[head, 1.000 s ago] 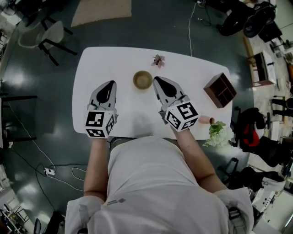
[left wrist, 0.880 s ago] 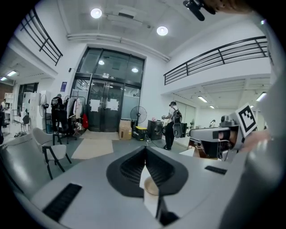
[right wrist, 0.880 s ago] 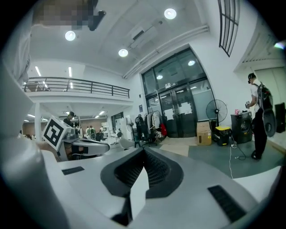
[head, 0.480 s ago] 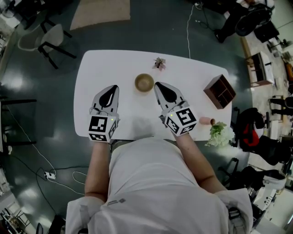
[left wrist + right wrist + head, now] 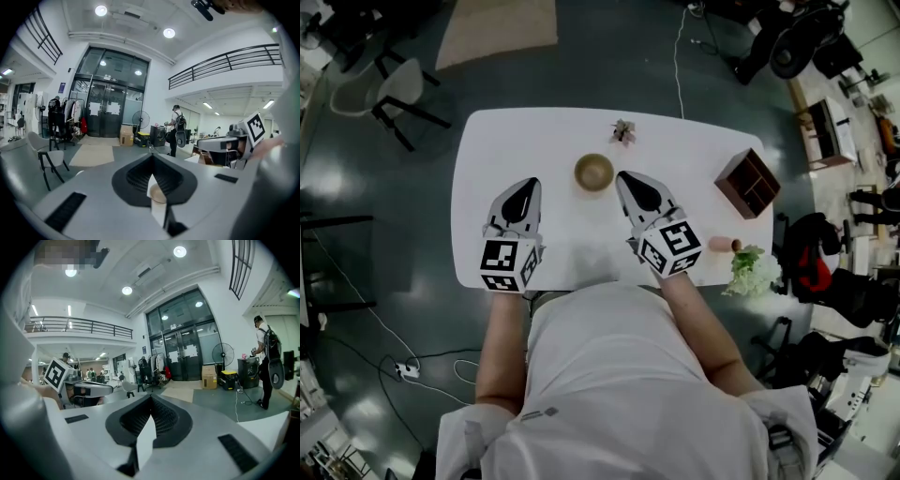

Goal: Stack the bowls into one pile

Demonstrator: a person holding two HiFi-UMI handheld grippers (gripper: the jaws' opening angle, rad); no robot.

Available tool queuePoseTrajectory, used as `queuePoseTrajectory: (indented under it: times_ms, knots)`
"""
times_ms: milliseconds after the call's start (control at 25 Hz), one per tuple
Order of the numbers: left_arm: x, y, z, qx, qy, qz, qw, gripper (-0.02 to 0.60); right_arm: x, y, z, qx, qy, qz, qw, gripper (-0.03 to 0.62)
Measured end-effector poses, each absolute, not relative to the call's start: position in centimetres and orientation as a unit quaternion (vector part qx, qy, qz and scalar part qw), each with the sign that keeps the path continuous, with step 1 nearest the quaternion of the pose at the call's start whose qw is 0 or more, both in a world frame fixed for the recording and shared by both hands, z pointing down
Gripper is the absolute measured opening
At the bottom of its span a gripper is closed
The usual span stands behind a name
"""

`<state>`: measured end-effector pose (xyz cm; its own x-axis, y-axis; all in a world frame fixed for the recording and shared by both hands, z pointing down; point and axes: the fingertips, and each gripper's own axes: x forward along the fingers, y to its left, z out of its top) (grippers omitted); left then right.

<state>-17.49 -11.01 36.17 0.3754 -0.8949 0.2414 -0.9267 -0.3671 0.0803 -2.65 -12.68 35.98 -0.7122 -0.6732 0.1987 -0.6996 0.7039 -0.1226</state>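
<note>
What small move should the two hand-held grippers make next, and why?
Probably just draw both back toward the near table edge. Only one round tan bowl shows on the white oval table, with no loose bowl beside it. The left hand-held gripper and right hand-held gripper are shut, empty and apart from it. The stacking looks done, though nested bowls cannot be counted.

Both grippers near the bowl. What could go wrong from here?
1. The left gripper and right gripper both have fingers together; advancing like that would likely shove the round tan bowl rather than grasp it.
2. The right gripper's tip is close beside the bowl; a sideways swing could knock it toward the small pinkish flower sprig.
</note>
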Motion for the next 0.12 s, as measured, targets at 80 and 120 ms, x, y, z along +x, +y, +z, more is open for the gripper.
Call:
queuePoseTrajectory:
  times_ms: [80,120]
  knots:
    - [-17.76,-10.96,36.18,0.825,-0.55,0.071,0.108,0.002,-2.81,-12.68,36.08,0.374,-0.92,0.096,0.071,0.006]
    - [-17.9,-10.93,36.19,0.826,-0.549,0.067,0.111,0.002,-2.92,-12.67,36.12,0.374,-0.92,0.096,0.071,0.006]
